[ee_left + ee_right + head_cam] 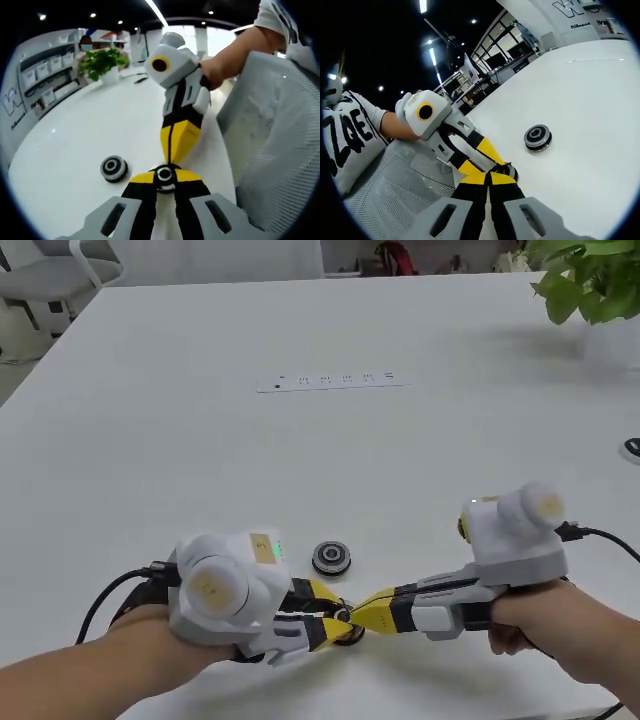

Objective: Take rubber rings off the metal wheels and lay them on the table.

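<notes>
Left gripper is clamping a metal wheel at the near edge of the table. Right gripper is meeting its rim with jaws pressed together. Judgement: nip only the rubber ring and peel outward, holding a steady counter-grip. The second wheel is lying just beyond.

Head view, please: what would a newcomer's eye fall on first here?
The two grippers meeting tip to tip close to the person: the left gripper clasps a small metal wheel, and the right gripper, jaws shut, reaches its rim. A second wheel lies alone just behind them on the white table.
</notes>
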Tool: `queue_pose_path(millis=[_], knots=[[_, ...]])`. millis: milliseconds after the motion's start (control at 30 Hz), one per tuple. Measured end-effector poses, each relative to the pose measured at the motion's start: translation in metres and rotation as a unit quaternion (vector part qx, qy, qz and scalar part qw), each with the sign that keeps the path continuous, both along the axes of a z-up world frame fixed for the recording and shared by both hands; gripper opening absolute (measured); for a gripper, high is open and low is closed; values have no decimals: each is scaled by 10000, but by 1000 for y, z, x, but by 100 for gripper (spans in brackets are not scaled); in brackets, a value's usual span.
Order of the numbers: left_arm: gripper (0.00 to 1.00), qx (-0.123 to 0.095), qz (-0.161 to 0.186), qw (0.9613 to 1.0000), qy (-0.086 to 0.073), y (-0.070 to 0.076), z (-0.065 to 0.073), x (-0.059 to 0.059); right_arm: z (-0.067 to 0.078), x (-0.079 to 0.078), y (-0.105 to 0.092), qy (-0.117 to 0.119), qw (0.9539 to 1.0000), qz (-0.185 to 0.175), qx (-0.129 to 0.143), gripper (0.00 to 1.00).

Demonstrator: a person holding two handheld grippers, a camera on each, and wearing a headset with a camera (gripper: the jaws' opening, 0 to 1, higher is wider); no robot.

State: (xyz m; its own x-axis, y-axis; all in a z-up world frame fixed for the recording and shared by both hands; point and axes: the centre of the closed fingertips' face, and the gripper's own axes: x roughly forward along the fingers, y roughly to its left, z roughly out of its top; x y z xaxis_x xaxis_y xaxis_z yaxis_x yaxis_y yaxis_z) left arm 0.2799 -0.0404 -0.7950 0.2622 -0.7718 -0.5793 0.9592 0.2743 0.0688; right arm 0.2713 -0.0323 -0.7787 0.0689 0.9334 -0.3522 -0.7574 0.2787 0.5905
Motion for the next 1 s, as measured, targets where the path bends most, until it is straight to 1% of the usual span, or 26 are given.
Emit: queue_pose_path(millis=[167, 433, 500, 667, 1000], knots=[[13, -1, -6, 10000, -5, 0, 0, 0, 1, 0, 0, 26, 10000, 3, 40, 0], [13, -4, -6, 10000, -9, 0, 0, -1, 2, -1, -1, 144, 9998, -45, 141, 0], [13, -4, -4, 10000, -8, 0, 0, -1, 2, 0, -2, 141, 9998, -69, 124, 0], [13, 0, 7, 10000, -12, 0, 0, -1, -4, 4, -6, 97, 9998, -159, -39, 0], [13, -28, 7, 10000, -31, -1, 0, 0, -5, 6, -7, 88, 9997, -204, -74, 0]])
